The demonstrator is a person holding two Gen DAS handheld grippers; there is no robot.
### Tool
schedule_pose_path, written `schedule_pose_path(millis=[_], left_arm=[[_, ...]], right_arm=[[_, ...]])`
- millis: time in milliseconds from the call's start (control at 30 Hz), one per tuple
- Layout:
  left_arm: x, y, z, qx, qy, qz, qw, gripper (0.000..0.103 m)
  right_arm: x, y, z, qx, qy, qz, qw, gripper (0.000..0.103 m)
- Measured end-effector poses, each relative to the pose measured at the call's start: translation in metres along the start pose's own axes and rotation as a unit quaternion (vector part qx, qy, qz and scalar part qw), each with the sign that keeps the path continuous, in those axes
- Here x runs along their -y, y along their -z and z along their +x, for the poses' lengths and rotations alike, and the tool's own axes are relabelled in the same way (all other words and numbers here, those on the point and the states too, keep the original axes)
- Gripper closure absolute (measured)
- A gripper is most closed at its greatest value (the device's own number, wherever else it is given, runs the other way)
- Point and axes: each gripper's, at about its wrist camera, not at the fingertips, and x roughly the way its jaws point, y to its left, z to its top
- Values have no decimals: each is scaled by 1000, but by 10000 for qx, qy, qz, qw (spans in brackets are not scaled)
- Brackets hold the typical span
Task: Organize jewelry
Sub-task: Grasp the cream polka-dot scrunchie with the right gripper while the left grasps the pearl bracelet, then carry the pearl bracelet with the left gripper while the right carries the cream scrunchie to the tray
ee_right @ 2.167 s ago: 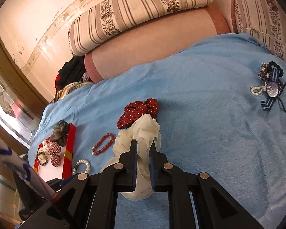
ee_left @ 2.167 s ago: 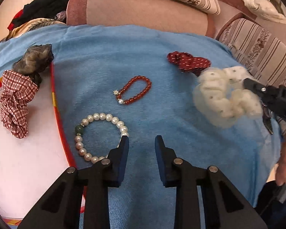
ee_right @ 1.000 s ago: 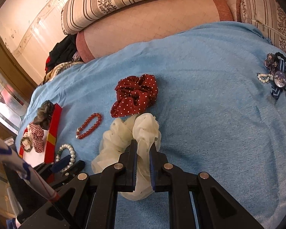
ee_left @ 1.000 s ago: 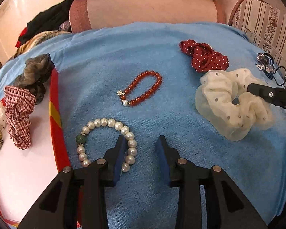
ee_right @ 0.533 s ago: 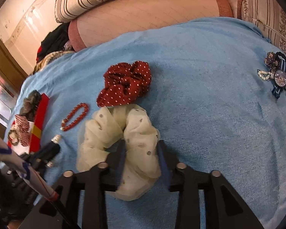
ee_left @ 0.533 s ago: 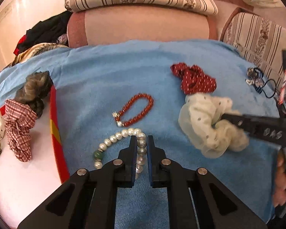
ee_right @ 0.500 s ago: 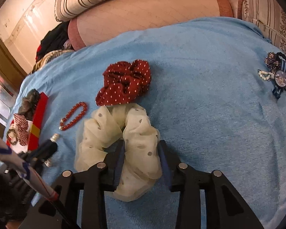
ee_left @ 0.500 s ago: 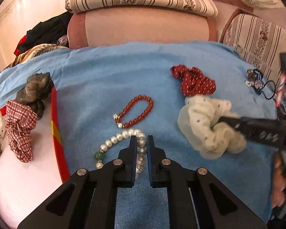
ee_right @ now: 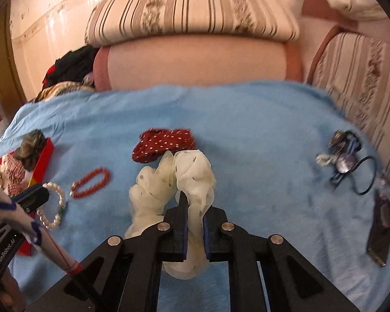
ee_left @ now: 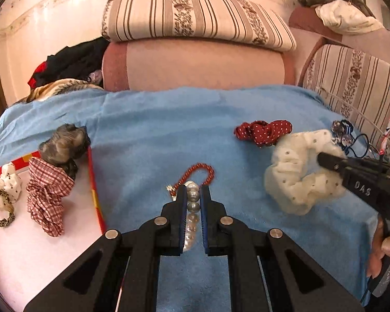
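Left wrist view: the left gripper [ee_left: 193,195] is clamped tight on the pearl bracelet [ee_left: 192,209] at bottom center, beads strung in a line running up-down the frame, red bead bracelet [ee_left: 199,173] just behind. Right wrist view: the right gripper [ee_right: 193,205] pinches the cream scrunchie [ee_right: 169,182] at lower center, its long side stretching toward the red dotted scrunchie [ee_right: 163,144] above it.

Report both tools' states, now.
Left tool: shut on the pearl bracelet.
Right tool: shut on the cream scrunchie.
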Motion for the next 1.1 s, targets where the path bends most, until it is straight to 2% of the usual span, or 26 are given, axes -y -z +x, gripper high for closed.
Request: schedule_pose_path(millis=[233, 1100], left_arm=[[-1, -2, -3, 112, -85, -4, 9999, 94], [-6, -2, -18, 217, -179, -27, 9996, 94]], right_arm=[[6, -12, -27, 773, 466, 26, 9959, 94], [-71, 6, -34, 713, 106, -1046, 9919, 93]])
